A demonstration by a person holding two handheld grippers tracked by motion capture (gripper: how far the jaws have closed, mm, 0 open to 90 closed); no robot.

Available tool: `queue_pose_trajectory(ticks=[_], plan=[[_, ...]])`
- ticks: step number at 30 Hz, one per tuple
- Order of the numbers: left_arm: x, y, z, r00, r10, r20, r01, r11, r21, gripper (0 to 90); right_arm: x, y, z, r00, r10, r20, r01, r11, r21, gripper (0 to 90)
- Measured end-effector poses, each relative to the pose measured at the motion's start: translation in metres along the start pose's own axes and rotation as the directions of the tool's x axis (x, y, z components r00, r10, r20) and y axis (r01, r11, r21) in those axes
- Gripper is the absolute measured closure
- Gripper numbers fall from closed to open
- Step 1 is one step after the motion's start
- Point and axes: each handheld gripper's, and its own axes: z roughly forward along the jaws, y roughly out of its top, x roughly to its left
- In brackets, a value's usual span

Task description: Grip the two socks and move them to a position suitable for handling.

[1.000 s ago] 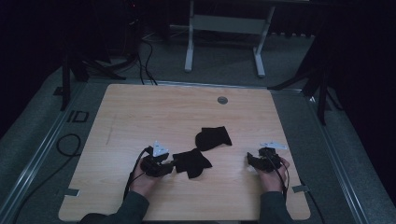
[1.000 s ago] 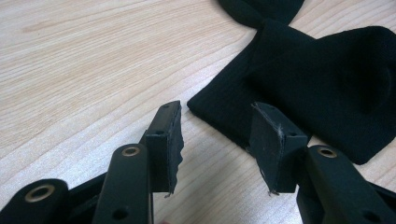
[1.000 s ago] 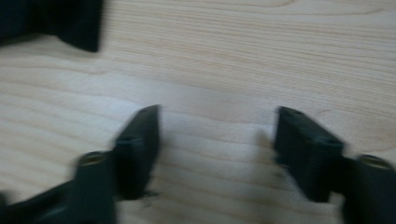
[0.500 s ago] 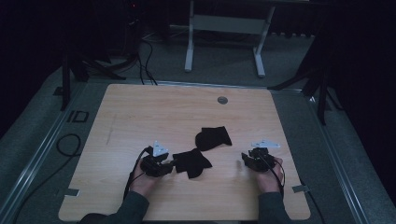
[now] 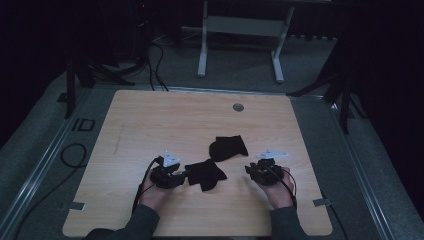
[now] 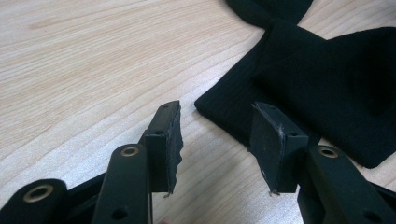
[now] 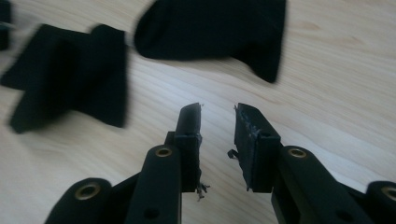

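Black folded cloth [image 5: 205,173] lying on the wooden table [image 5: 150,125] just beside the left gripper [image 5: 186,175], jaws apart with the cloth's corner at the tips but unpinched, second black cloth [image 5: 228,147] just beyond it. Right gripper [image 5: 248,171] near that second piece, jaws just narrowed to a small gap with nothing between. Likely folding step, next calling for a pinch on the nearer corner; bare wood all round, edges well apart

Dim lab: bare table [image 5: 150,115], floor cables [image 5: 155,65]
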Motion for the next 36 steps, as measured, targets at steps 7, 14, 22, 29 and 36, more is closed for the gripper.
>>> queue_pose_trajectory(ticks=[7,14,22,29,36], plan=[[0.000,0.000,0.000,1.0000,0.002,0.000,-0.002,1.0000,-0.001,53.6,0.021,0.008,-0.001,0.9978,-0.047,-0.046,0.047,0.999,-0.011,71.0],[-0.001,-0.001,0.001,1.0000,0.001,-0.004,-0.001,1.0000,0.000,53.5,0.039,0.012,0.005,0.9912,-0.080,-0.106,0.080,0.997,-0.008,67.7],[-0.001,-0.001,0.001,1.0000,0.006,-0.004,-0.006,1.0000,0.003,53.6,0.062,0.016,0.011,0.9787,-0.118,-0.168,0.119,0.993,-0.004,64.6],[-0.002,-0.001,0.000,0.9999,0.010,-0.004,-0.010,0.9999,0.004,53.7,0.078,0.015,0.024,0.9745,-0.127,-0.185,0.132,0.991,0.019,58.0],[-0.006,-0.001,-0.002,0.9997,0.025,0.003,-0.025,0.9997,0.000,55.0,0.081,0.013,0.033,0.9755,-0.120,-0.184,0.129,0.991,0.035,58.4]])
